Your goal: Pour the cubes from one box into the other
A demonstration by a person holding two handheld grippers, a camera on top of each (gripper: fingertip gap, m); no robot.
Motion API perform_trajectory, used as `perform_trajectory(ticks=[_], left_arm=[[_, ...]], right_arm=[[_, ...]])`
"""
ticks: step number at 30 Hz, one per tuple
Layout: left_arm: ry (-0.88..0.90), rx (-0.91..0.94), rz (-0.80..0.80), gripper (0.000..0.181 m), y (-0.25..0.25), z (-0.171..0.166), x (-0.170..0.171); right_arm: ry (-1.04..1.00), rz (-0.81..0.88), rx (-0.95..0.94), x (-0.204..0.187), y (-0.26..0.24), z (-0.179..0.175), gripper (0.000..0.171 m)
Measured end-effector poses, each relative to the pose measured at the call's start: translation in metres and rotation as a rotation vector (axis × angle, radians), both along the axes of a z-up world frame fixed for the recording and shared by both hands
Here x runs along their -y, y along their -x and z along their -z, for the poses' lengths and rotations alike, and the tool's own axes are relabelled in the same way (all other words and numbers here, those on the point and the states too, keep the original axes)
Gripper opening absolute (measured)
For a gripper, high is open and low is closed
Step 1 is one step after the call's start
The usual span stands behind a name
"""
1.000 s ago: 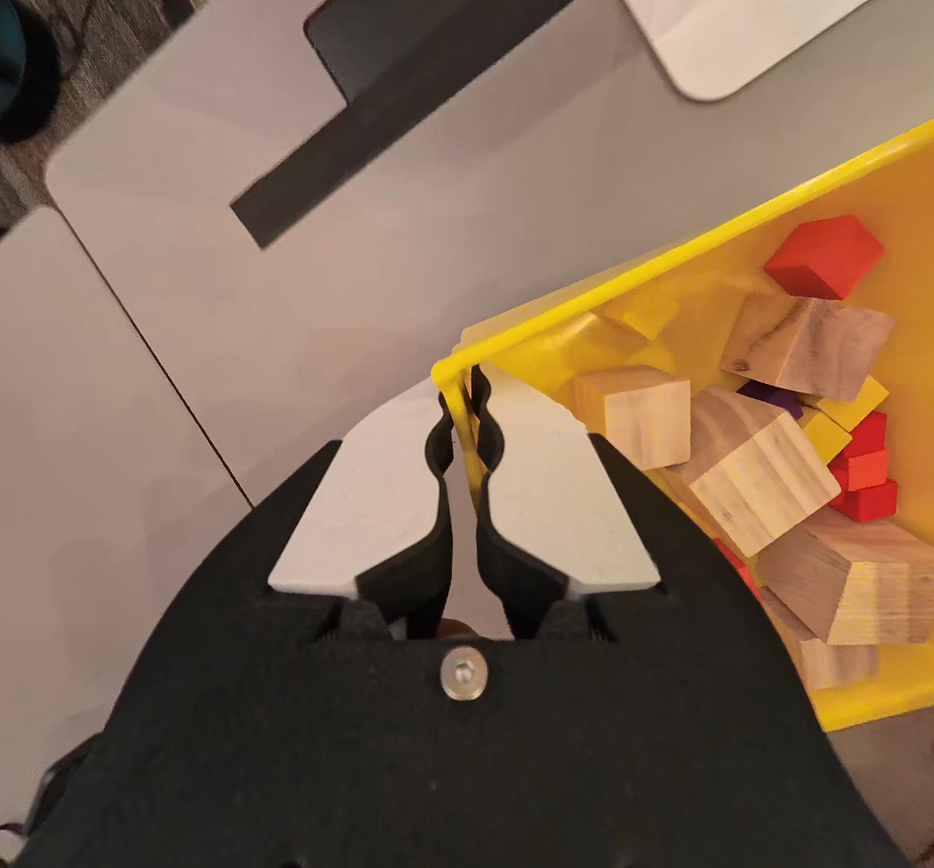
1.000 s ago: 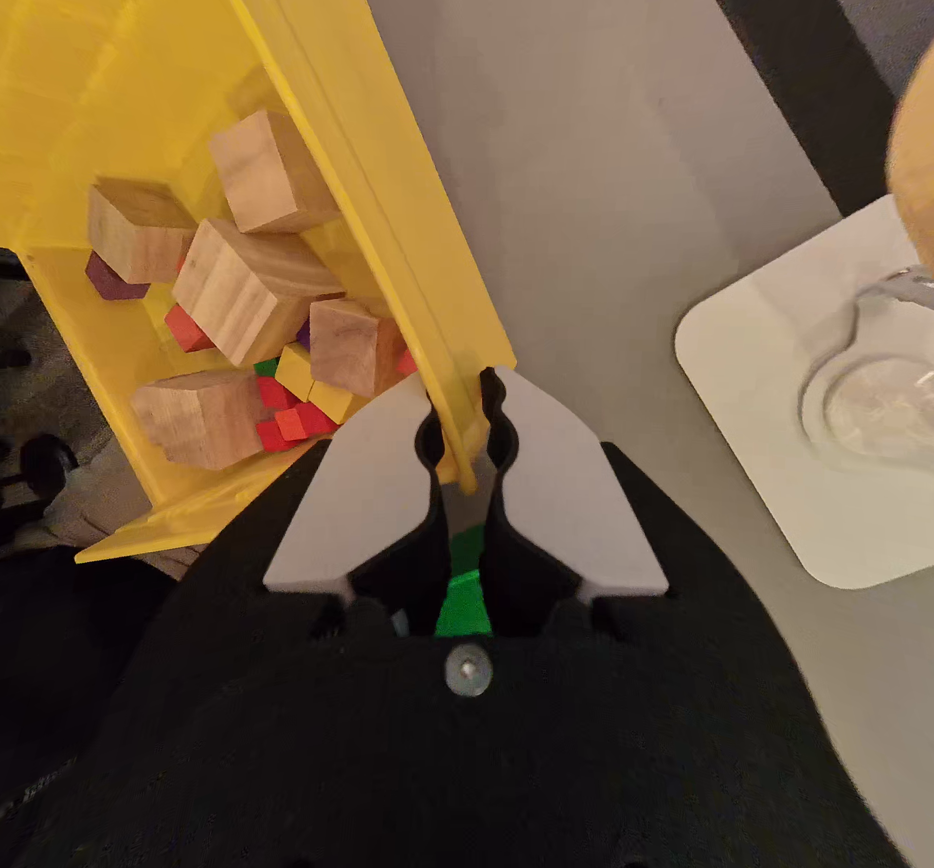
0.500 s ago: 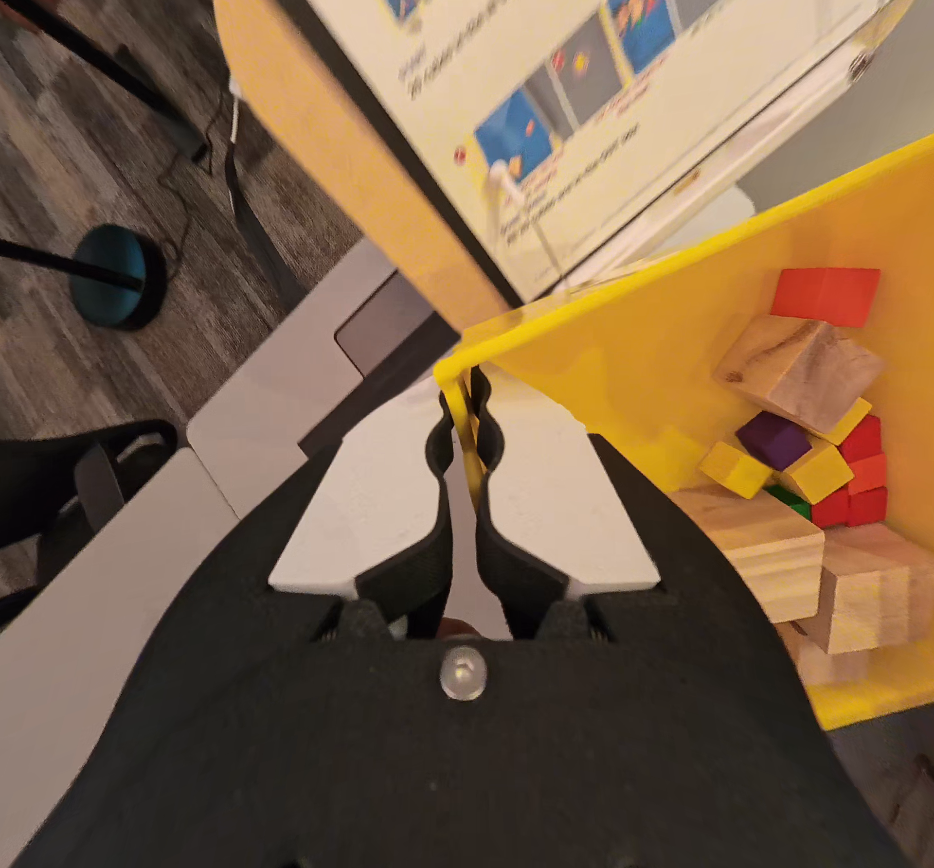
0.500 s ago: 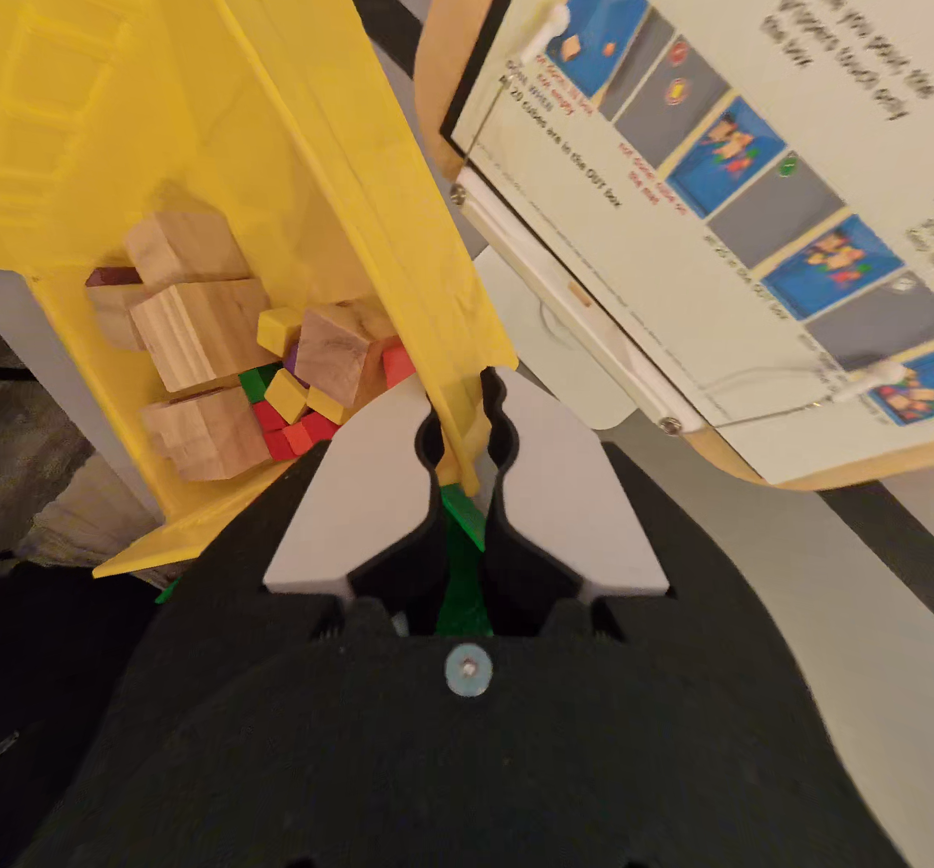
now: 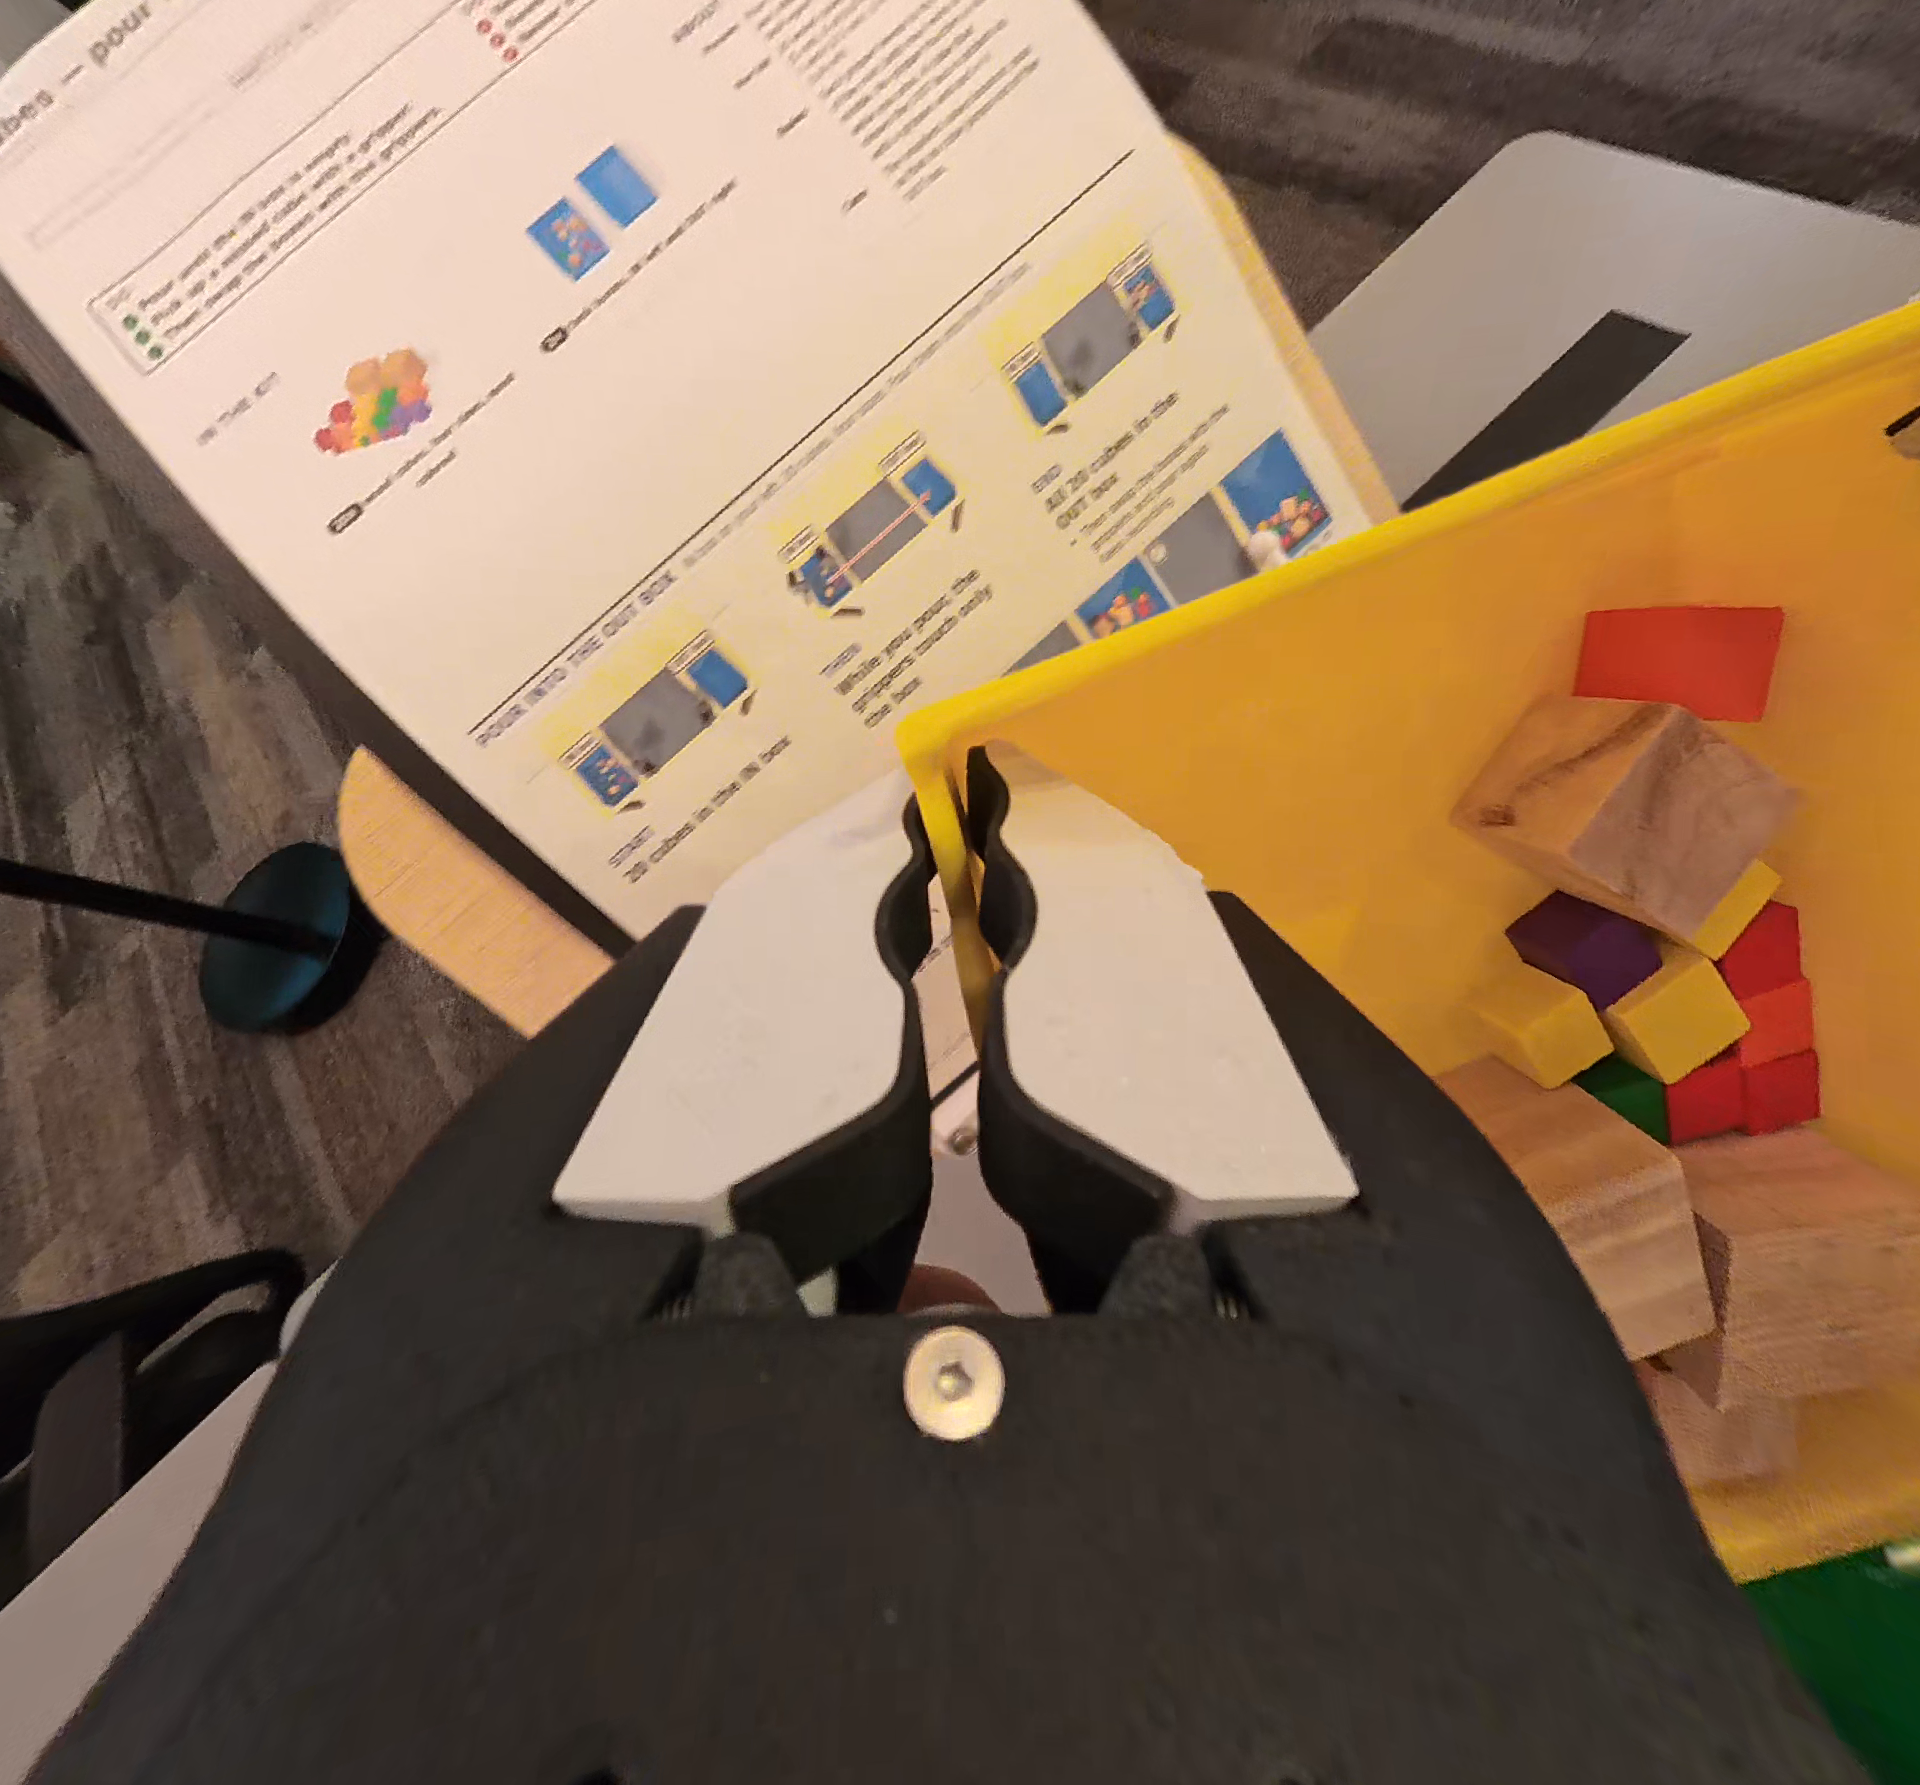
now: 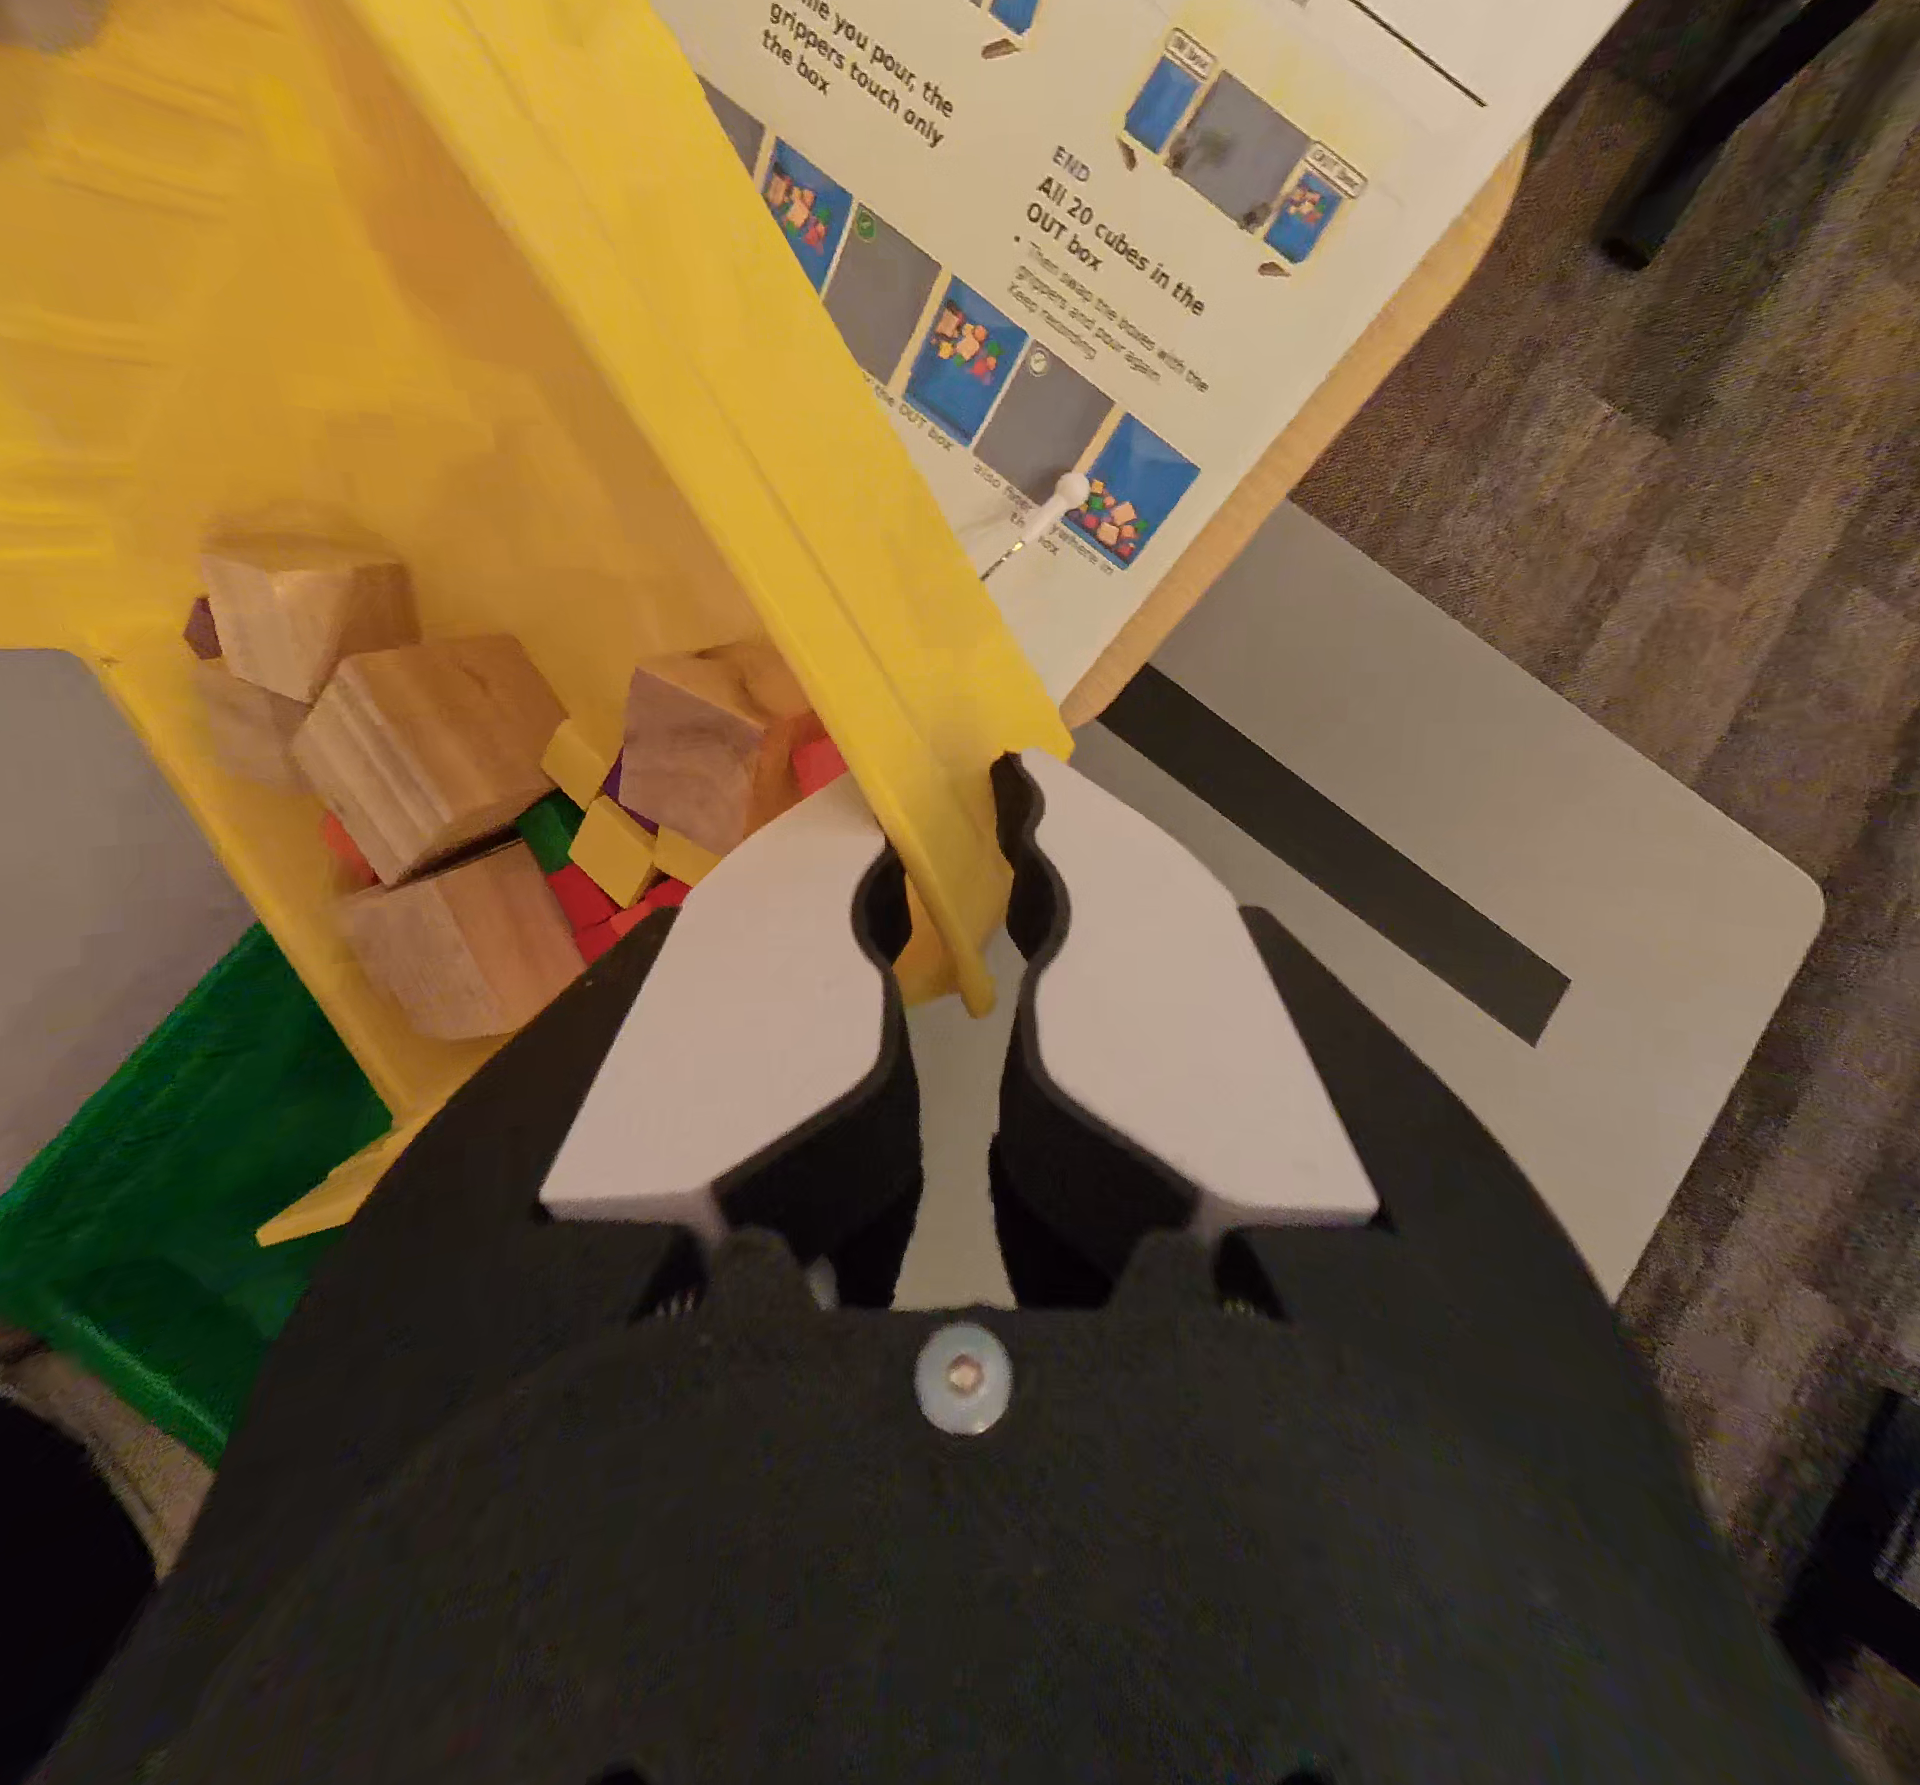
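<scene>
A yellow box (image 5: 1351, 717) is lifted off the table and tilted steeply. My left gripper (image 5: 954, 836) is shut on its near left wall. My right gripper (image 6: 951, 852) is shut on its right wall (image 6: 810, 530). Wooden cubes (image 5: 1631, 821) and small red, yellow, purple and green cubes (image 5: 1683, 1018) are heaped in the low end of the box, also seen in the right wrist view (image 6: 436, 769). A green box (image 6: 177, 1143) lies below the yellow box's low edge; a corner of it shows in the left wrist view (image 5: 1849, 1673).
A printed instruction sheet (image 5: 582, 281) on a wooden board stands just behind the yellow box, also in the right wrist view (image 6: 1091, 177). The grey table (image 6: 1403, 800) has a dark slot (image 6: 1340, 852). A black stand base (image 5: 275, 935) sits on the carpet.
Both grippers have raised and tipped the yellow box further. The cubes have slid into a heap at its low end. The green box has come into view below it.
</scene>
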State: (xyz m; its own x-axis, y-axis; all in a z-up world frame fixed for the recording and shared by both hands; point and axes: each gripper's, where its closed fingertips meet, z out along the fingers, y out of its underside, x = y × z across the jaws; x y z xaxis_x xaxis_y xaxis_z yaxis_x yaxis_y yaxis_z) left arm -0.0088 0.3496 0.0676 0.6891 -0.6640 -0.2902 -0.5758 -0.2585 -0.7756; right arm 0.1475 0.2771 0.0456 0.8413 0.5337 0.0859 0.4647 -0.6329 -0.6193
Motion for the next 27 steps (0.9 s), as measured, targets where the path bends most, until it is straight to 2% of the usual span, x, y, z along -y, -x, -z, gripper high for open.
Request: perform_trajectory(ticks=[1,17,27], left_arm=[[-0.013,0.016,0.004,0.004,-0.005,0.001,0.002],[-0.25,0.229,-0.001,0.004,-0.033,-0.023,0.031],[-0.275,0.303,-0.01,0.004,-0.034,-0.02,0.034]], right_arm=[[-0.014,0.002,0.013,0.003,-0.005,0.0,0.01],[-0.274,0.063,0.12,0.022,-0.035,-0.032,0.009],[-0.318,0.077,0.126,0.023,-0.036,-0.033,0.009]])
